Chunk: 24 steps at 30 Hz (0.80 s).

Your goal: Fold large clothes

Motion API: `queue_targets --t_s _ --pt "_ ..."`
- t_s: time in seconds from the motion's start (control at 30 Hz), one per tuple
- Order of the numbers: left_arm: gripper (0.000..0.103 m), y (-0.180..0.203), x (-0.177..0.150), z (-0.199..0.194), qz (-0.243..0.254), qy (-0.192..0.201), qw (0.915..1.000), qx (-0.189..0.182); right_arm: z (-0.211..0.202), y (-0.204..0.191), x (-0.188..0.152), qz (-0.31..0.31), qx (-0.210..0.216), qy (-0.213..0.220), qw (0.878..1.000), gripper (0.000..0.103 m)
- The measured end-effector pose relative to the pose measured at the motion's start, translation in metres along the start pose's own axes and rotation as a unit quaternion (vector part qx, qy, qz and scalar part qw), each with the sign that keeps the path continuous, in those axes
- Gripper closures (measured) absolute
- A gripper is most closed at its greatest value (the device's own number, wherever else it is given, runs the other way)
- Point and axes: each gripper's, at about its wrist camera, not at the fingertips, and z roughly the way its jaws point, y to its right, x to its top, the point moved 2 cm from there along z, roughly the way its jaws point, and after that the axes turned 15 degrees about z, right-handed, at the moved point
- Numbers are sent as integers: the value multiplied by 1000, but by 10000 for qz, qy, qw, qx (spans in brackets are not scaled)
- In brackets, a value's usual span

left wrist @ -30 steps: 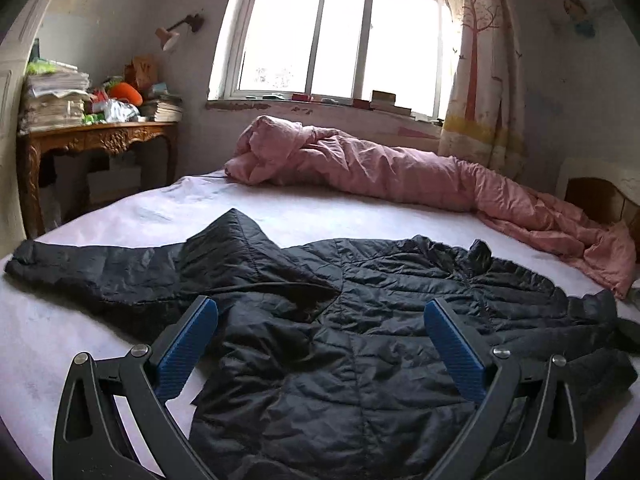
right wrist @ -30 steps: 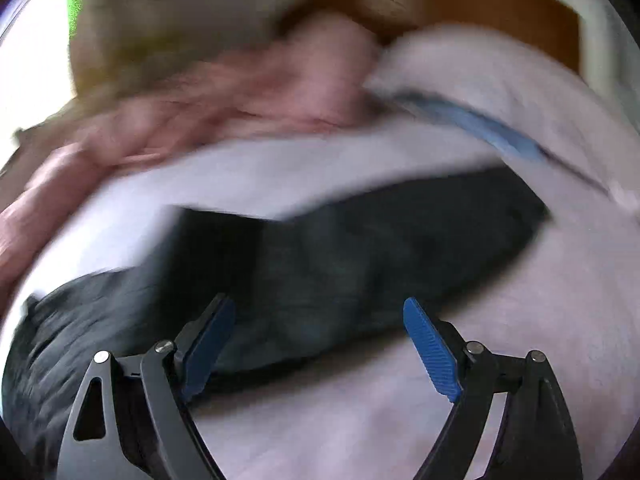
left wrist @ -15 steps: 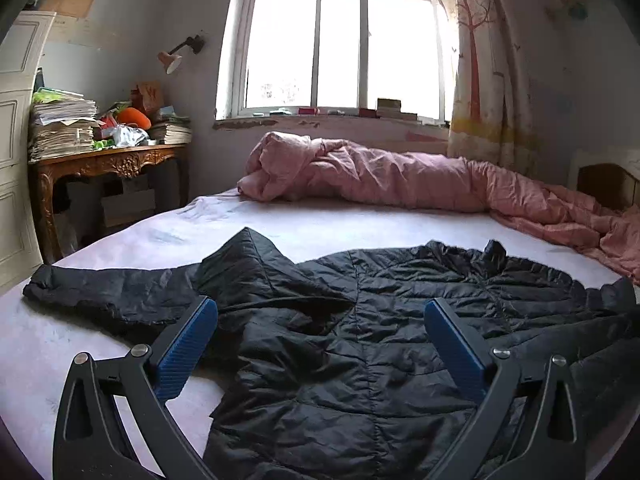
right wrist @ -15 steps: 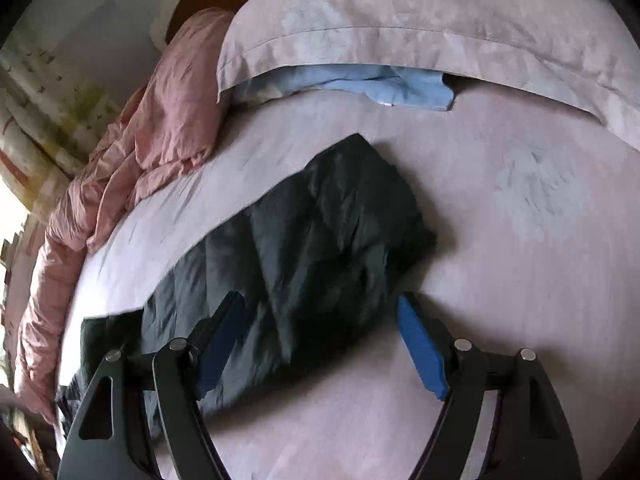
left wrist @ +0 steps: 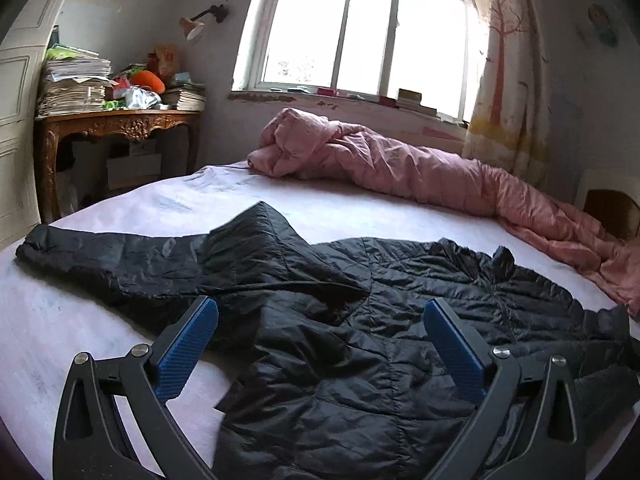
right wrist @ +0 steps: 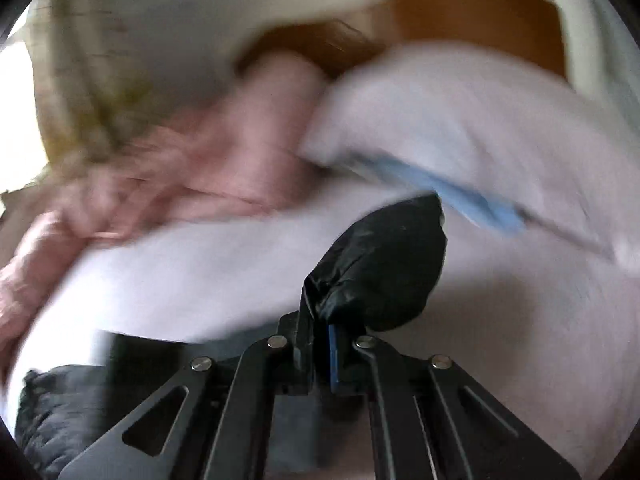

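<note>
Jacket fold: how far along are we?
Early. Done: black jacket spread on the bed, nothing folded. In hand: right gripper shut on one sleeve end, raised off the sheet. Left gripper open above the body. Left: both sleeves in, body folded.

Black gripper, blue pads, silver screws

Glaring daylight from the window; right wrist view heavily, perhaps motion-, blurred
</note>
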Motion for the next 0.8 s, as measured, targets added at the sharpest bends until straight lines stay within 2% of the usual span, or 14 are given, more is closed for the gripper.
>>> queue_targets --t_s 0.07,0.13,0.2,0.27,0.33,0.37,0.53,0.63,0.73,0.8 --pt "1 -1 3 -3 73 88 9999 107 -31 -56 -4 -201 501 20 9985 97" --pt "1 1 6 -7 230 181 9993 241 -59 -114 -15 -281 1074 -261 9935 97" --pt "1 5 5 -9 415 293 9981 343 -87 -168 -32 -533 1453 -411 9871 97" --pt "1 9 -1 -8 488 337 9981 170 -120 -223 -59 -1018 1739 -181 9793 97" --pt "1 11 -1 -8 504 360 9981 -57 -151 -287 -101 -1793 1958 -27 9641 97" --pt "1 10 0 -9 507 380 9980 -25 -161 -308 -120 -1990 2069 -93 9579 97" --pt "1 -1 3 -9 261 378 9989 109 -211 -414 -228 -2419 2862 -880 9230 97" --pt "1 -12 4 -9 57 386 9992 106 -225 -460 -295 -2645 3106 -1317 9035 97" --pt "1 -23 3 -8 -151 349 9992 144 -230 -489 -358 -2936 3180 -1603 8871 97" --pt "1 -30 1 -8 -428 329 9985 -20 -226 -502 -397 -3083 3182 -1780 8786 97"
